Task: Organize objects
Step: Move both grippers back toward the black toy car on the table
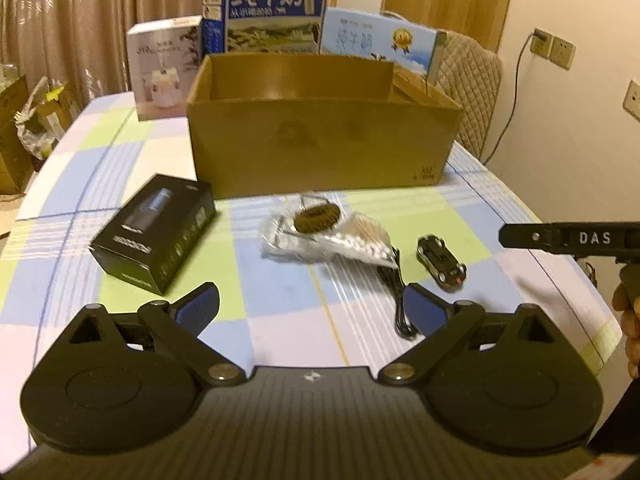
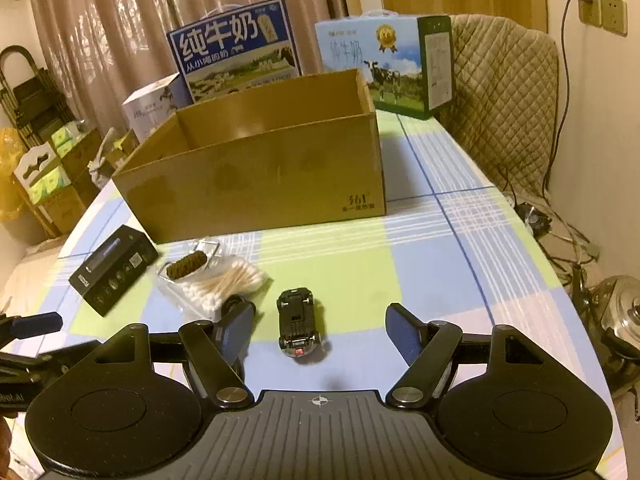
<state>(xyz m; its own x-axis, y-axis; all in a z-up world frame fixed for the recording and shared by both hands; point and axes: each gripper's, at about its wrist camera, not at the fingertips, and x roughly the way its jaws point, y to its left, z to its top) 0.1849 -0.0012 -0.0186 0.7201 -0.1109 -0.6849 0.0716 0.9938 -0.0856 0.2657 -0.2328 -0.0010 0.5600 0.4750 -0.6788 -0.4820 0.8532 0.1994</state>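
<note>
Right-wrist view, lower centre: the toy car (image 2: pixel 301 326) lies between the wide-open, empty jaws of your right gripper (image 2: pixel 320 334); lower squarely over it before closing. Your left gripper (image 1: pixel 311 312), equally open and empty, hangs before the cotton-swab bag (image 1: pixel 324 236), below the cardboard box (image 1: pixel 320 152).

Three cartons (image 1: pixel 276 8), one toy car (image 2: pixel 299 322).

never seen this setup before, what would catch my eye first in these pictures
The big open cardboard box in the middle of the checked tablecloth stands out first, with bright blue milk cartons behind it. In front of it lie small things: a black box to the left, a bag of cotton swabs in the middle, and a toy car lying between the open fingers of the right gripper.
</note>
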